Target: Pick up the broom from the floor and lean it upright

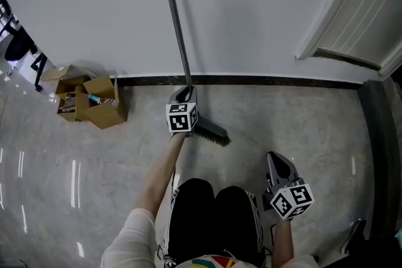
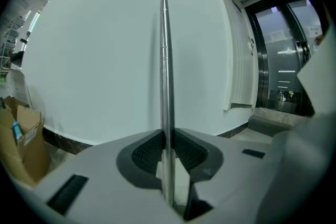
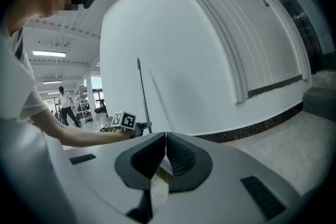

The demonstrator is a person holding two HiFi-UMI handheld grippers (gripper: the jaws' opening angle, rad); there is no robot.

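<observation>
By the far wall, left gripper fingers pinch the grey metal-handled broom, nearly upright; right gripper fingers pressed together, empty. Next, prob.: rest handle on wall, release.

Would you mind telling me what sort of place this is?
Probably a hall in a commercial or industrial building: polished stone floor, white wall with dark skirting, tall glass doors, a cardboard box by the wall.

Glossy grey stone floor runs to a dark skirting. Open cardboard boxes sit on it at left; the broom has its brush end low beside the wall.
</observation>
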